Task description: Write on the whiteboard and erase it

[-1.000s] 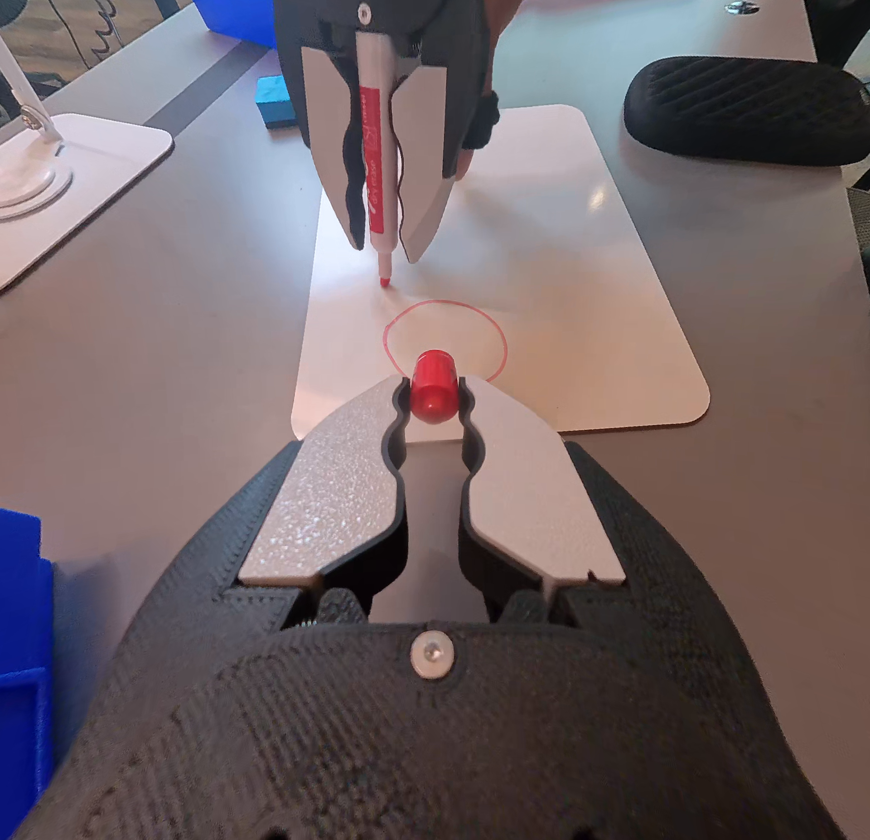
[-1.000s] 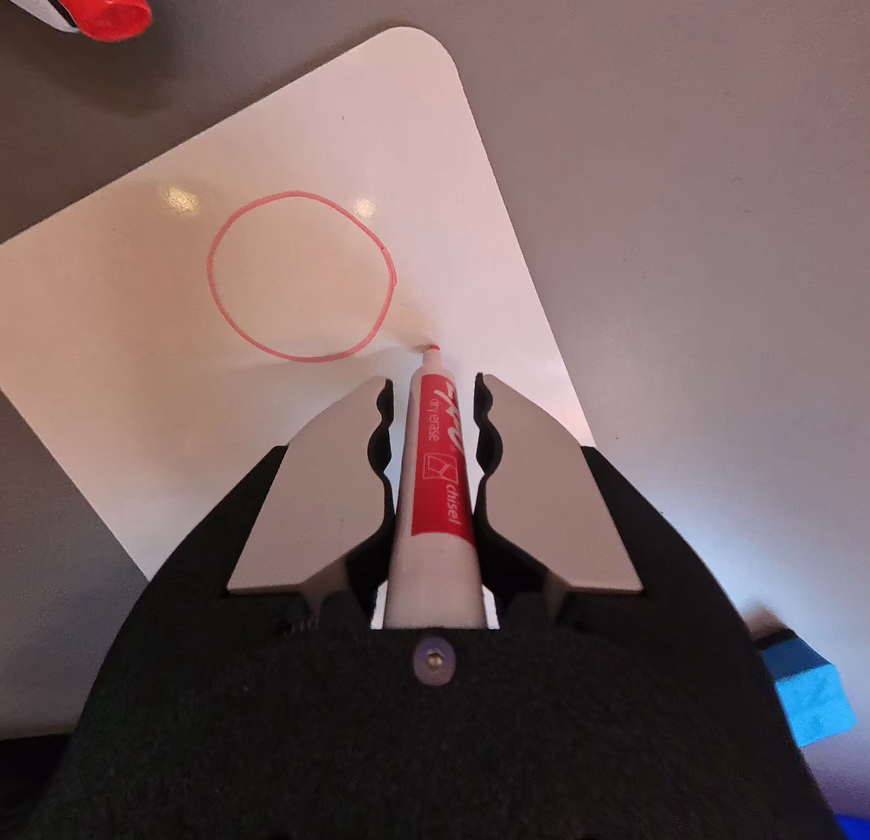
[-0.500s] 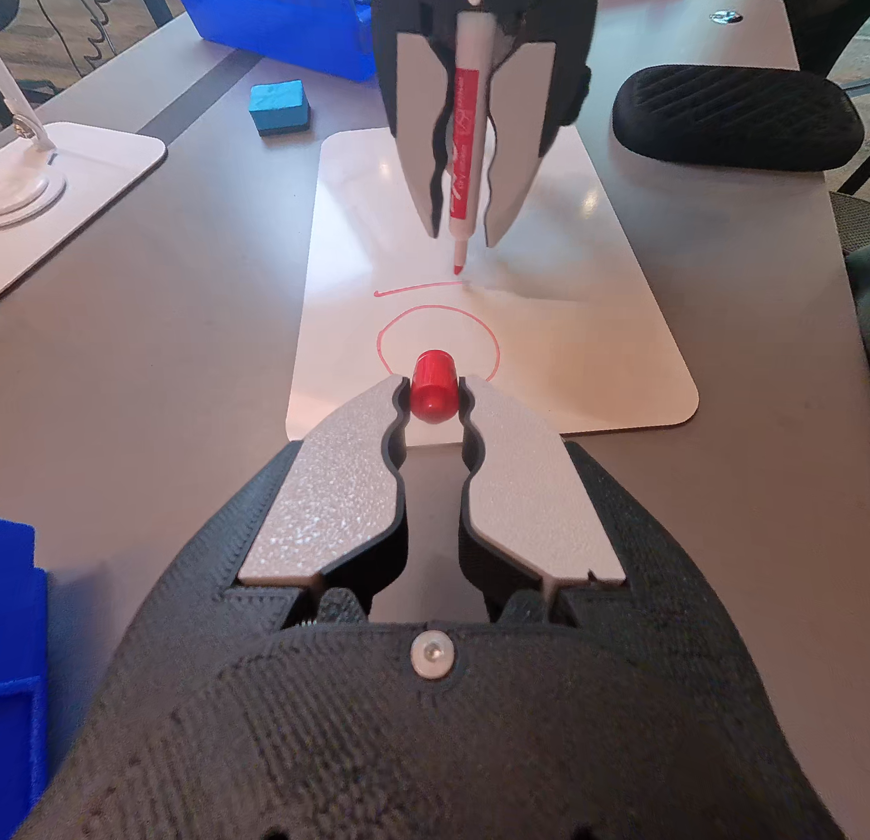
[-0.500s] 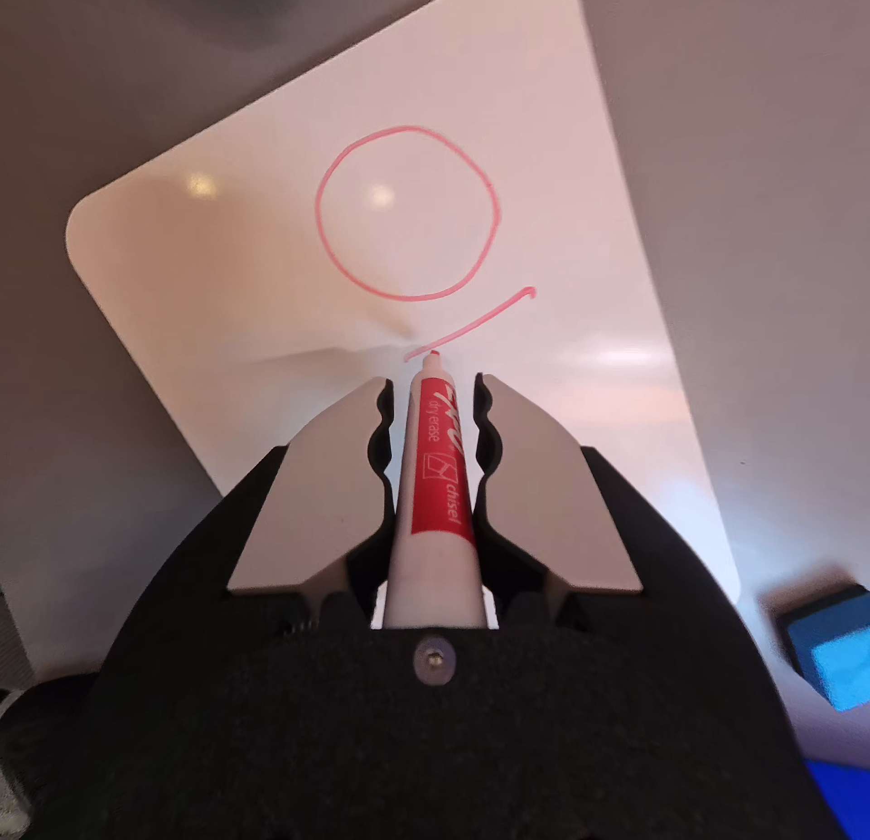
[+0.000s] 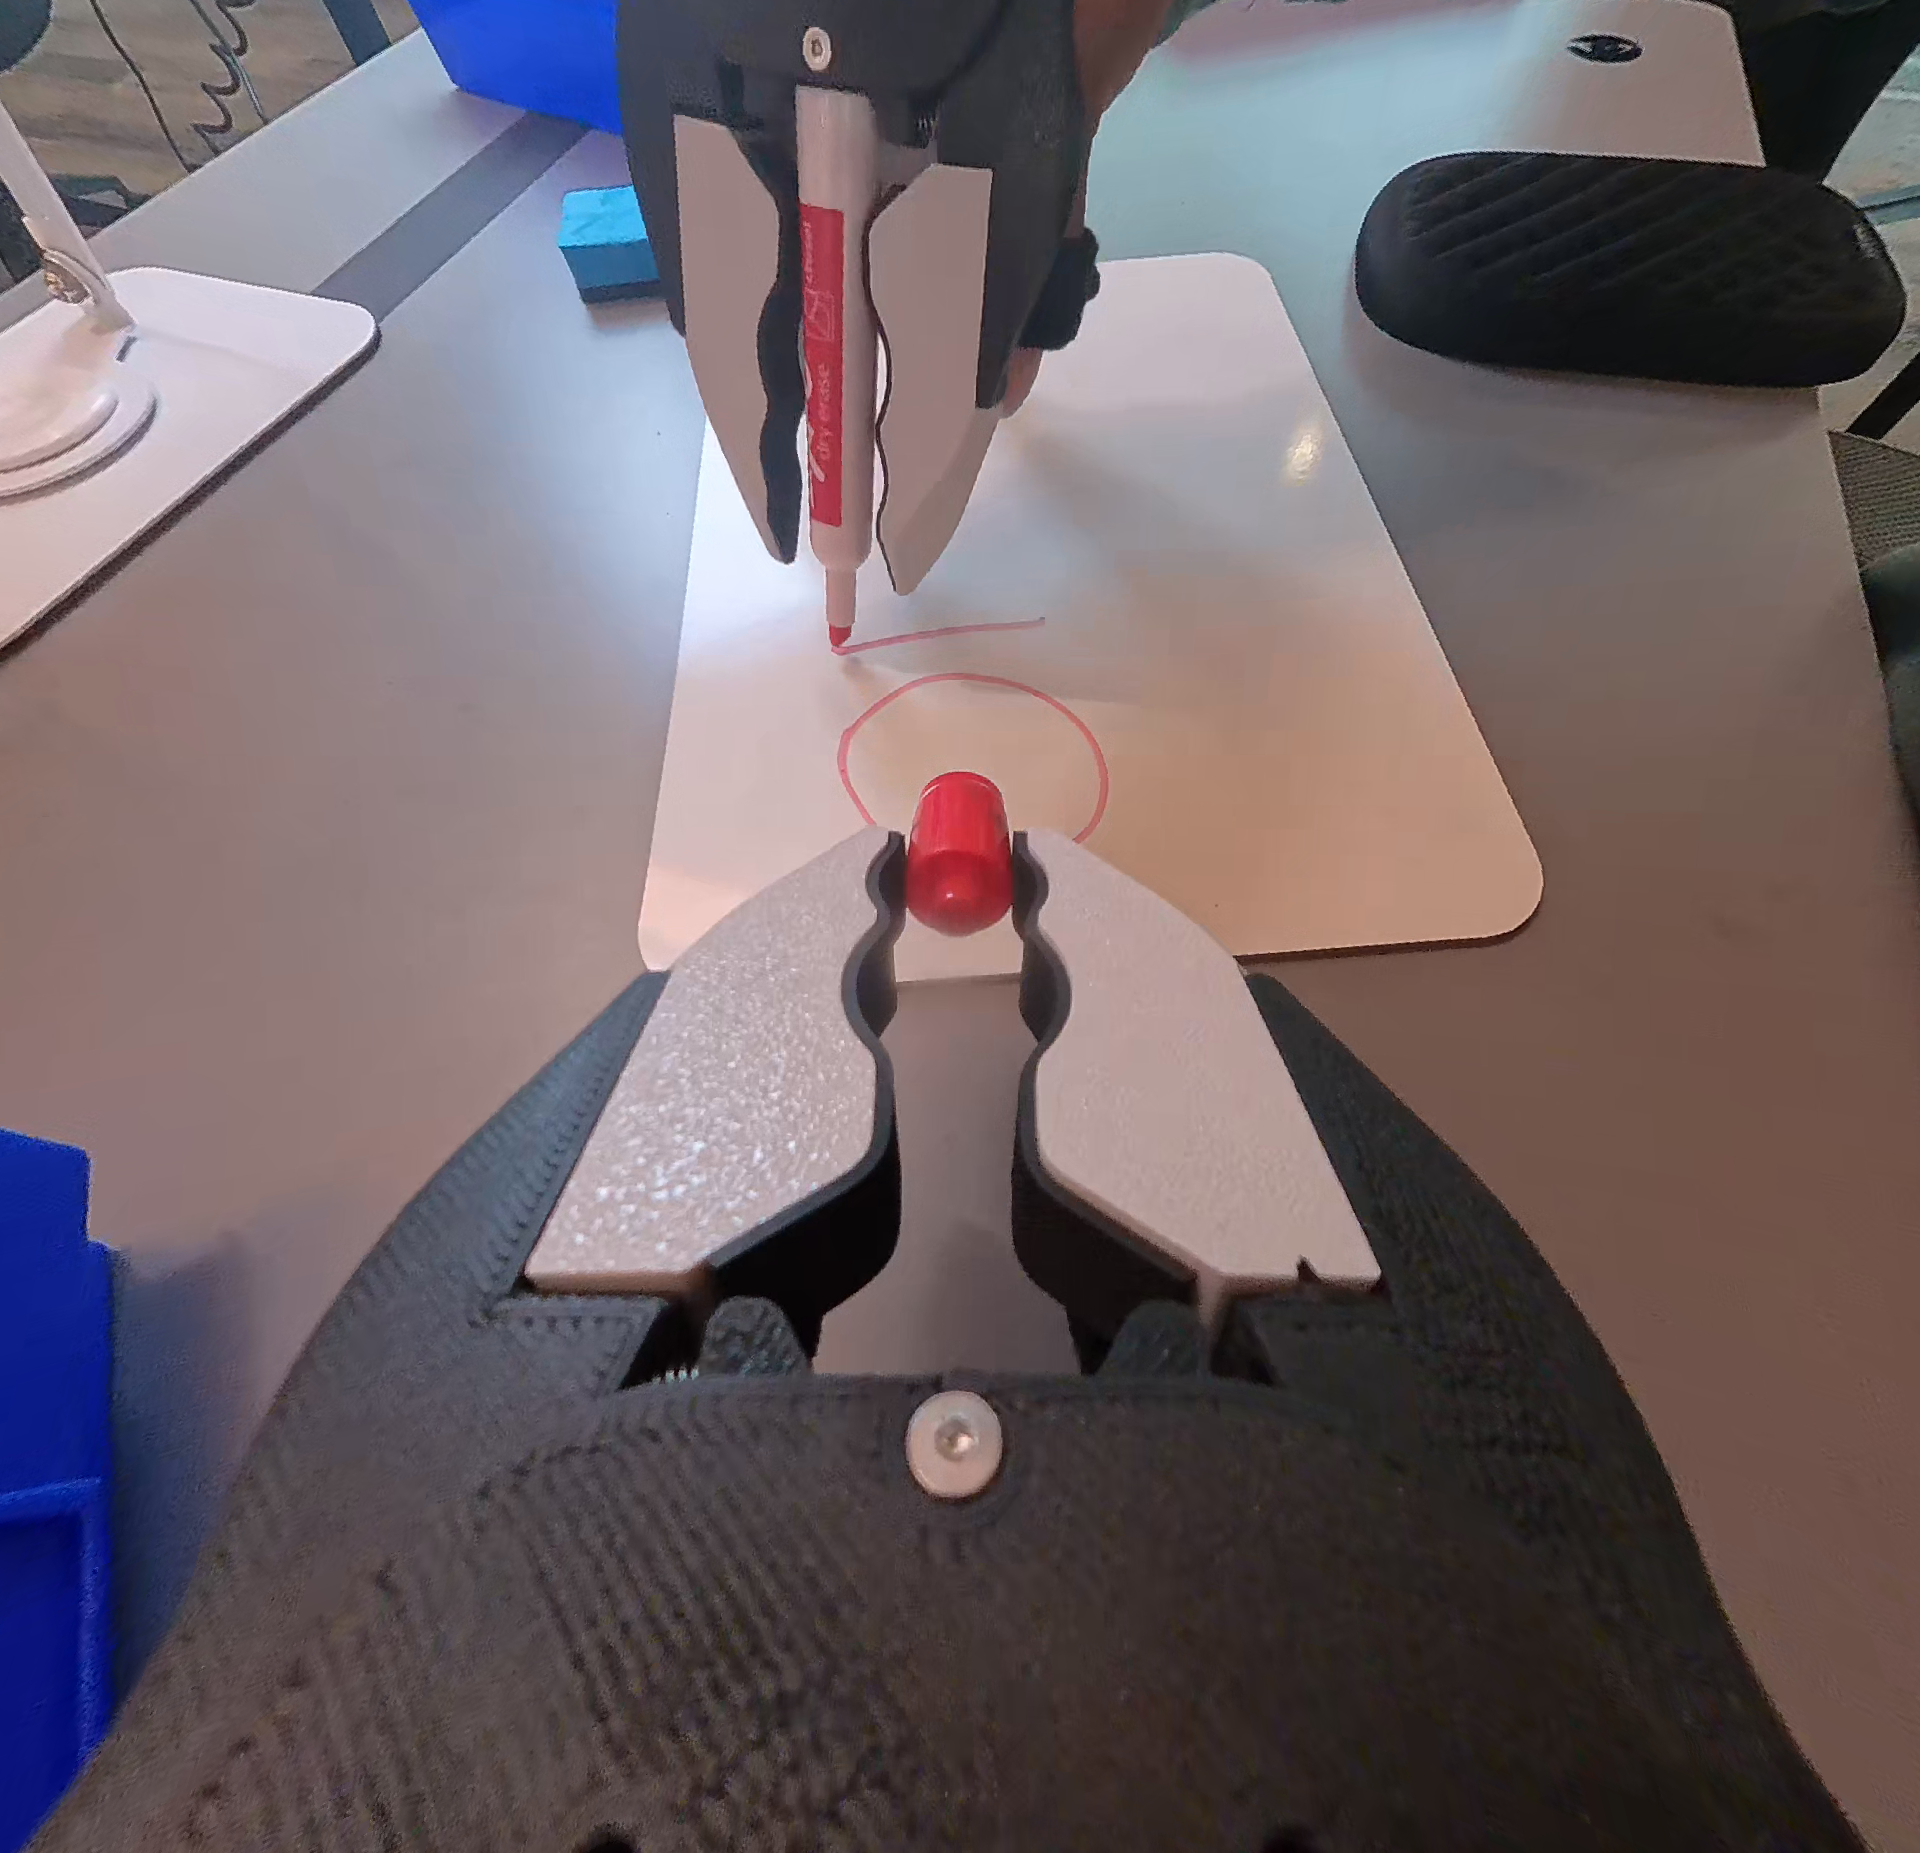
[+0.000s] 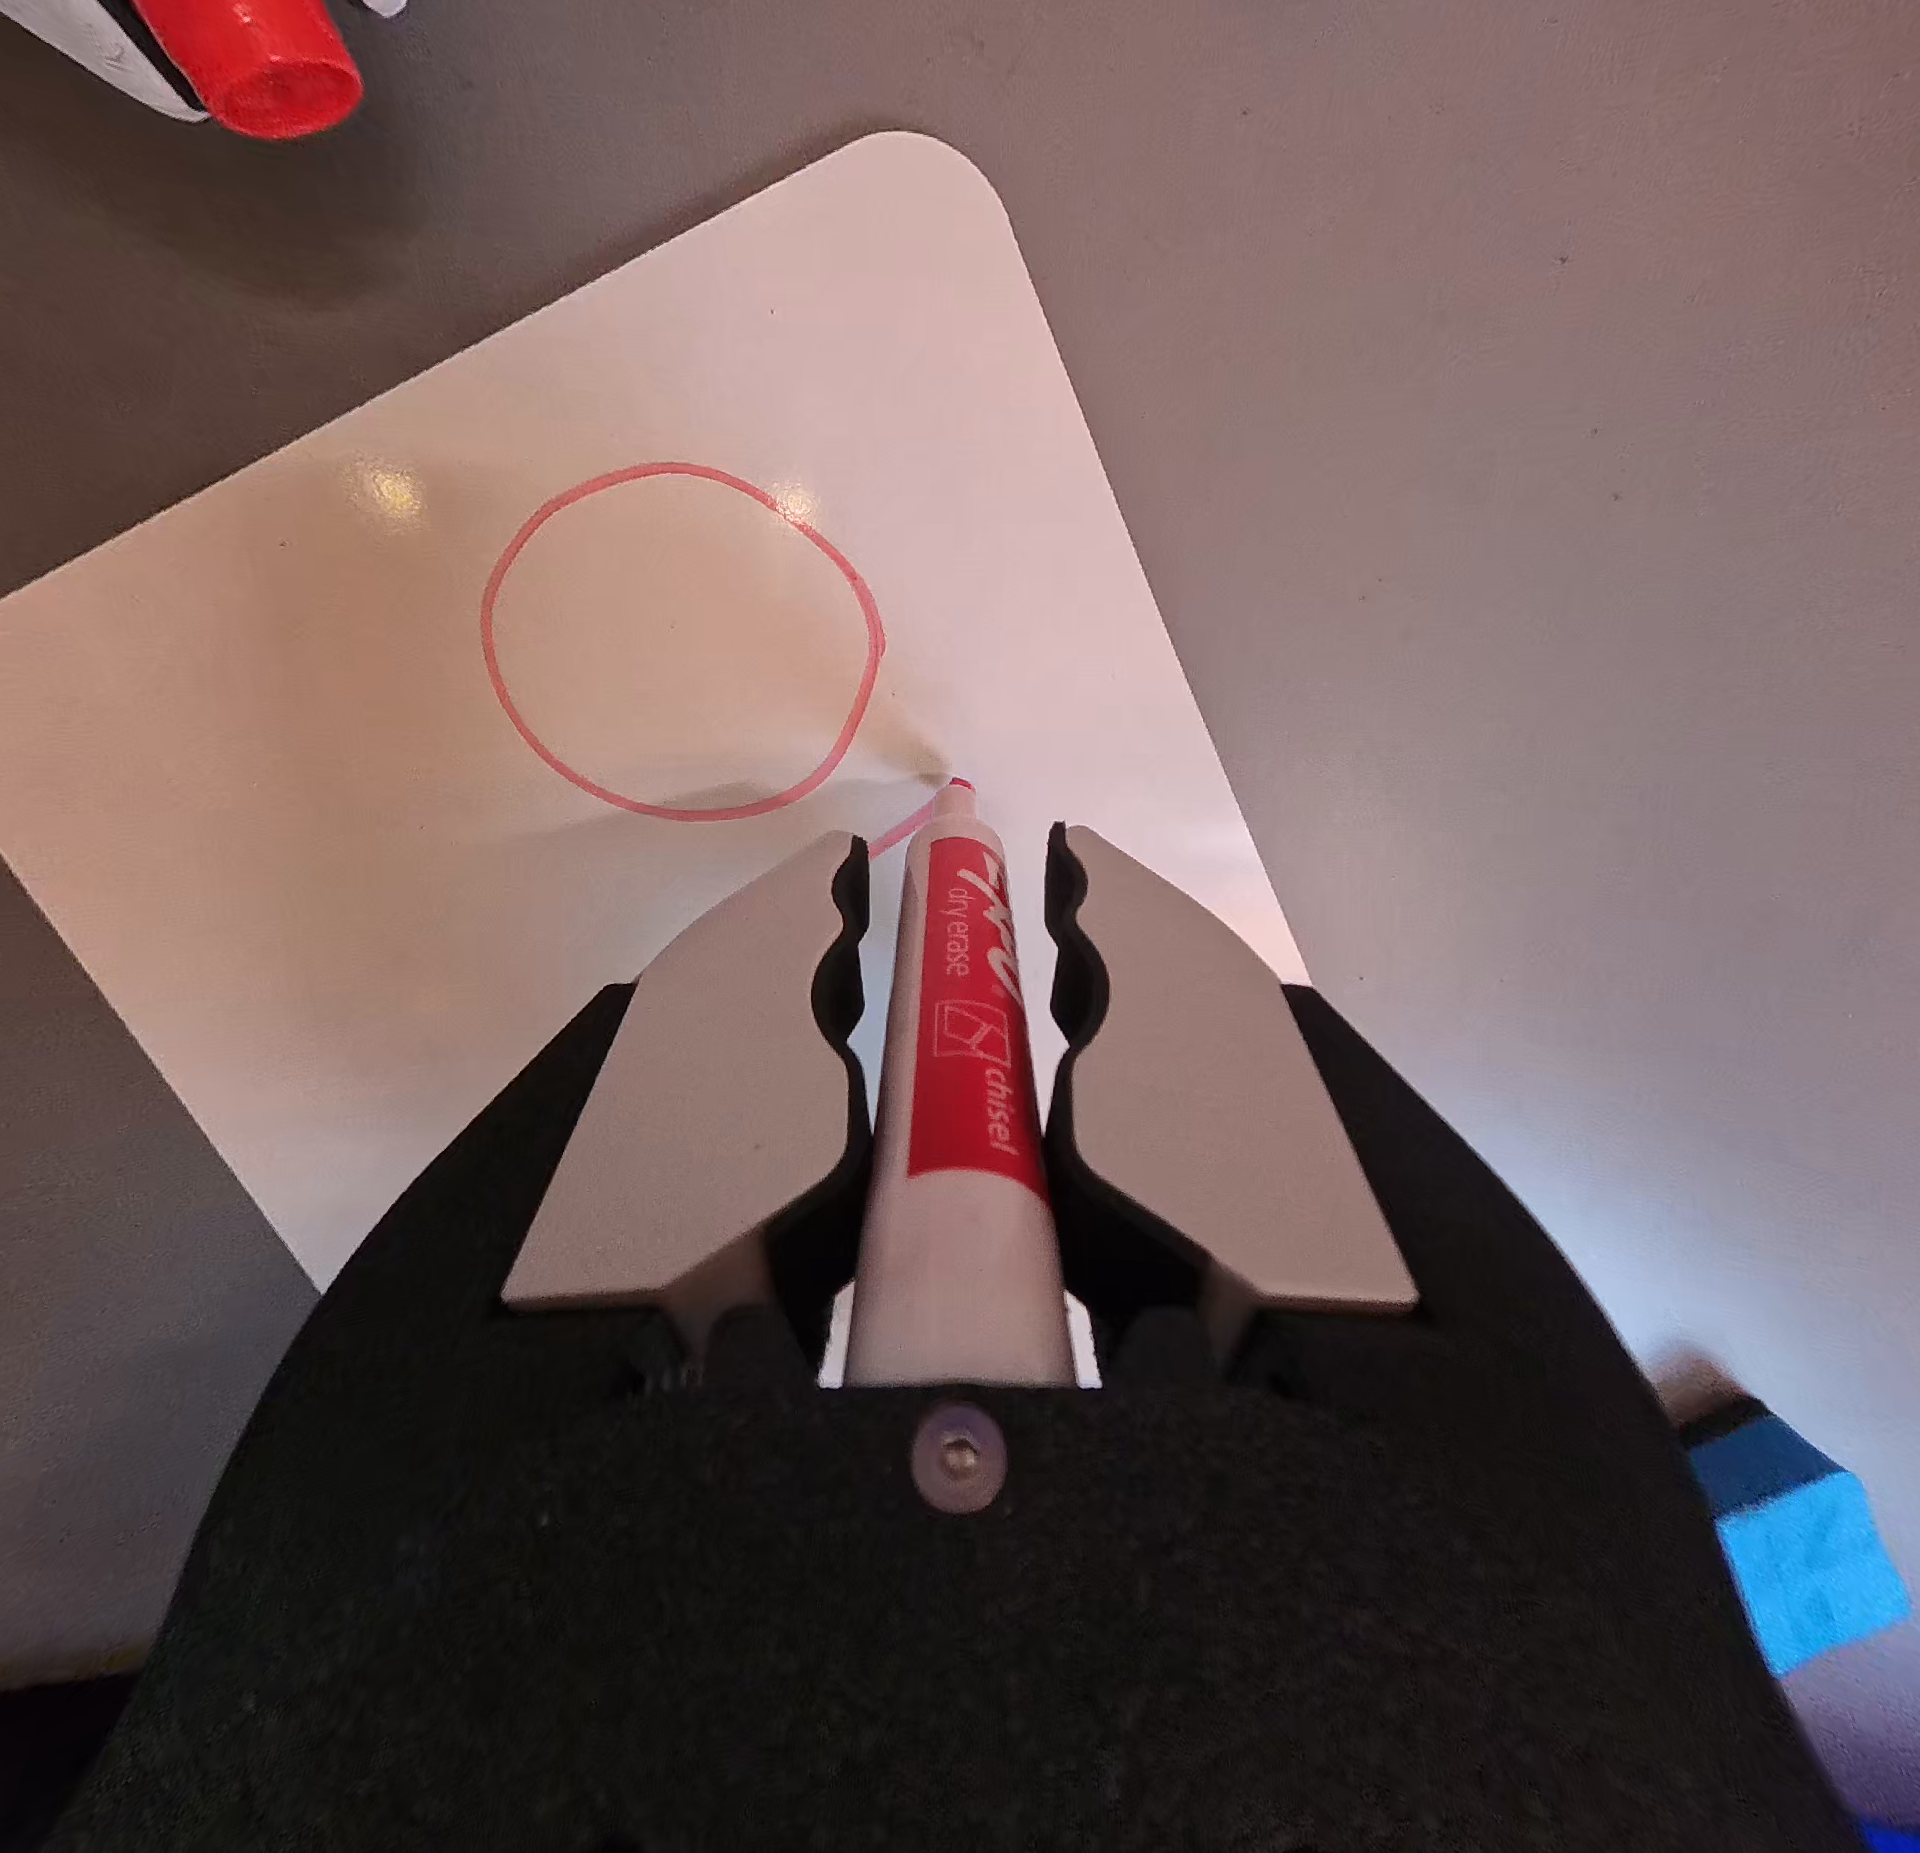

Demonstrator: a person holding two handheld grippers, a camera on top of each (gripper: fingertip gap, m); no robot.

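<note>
Red circle [image 6: 681,655] on white whiteboard [image 6: 312,868]; blue eraser [image 5: 608,245].

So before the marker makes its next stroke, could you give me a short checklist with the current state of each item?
1. Right gripper shut on the marker, barrel straight between the fingers: ok.
2. Marker tip down on the whiteboard, at the end of the red line: ok.
3. Red circle closed and unsmudged: ok.
4. Left gripper shut on the red cap, held over the board's near edge, clear of the marker tip: ok.
5. Blue eraser free on the table beyond the board: ok.
6. Board fixed against sliding: cannot tell.
</note>
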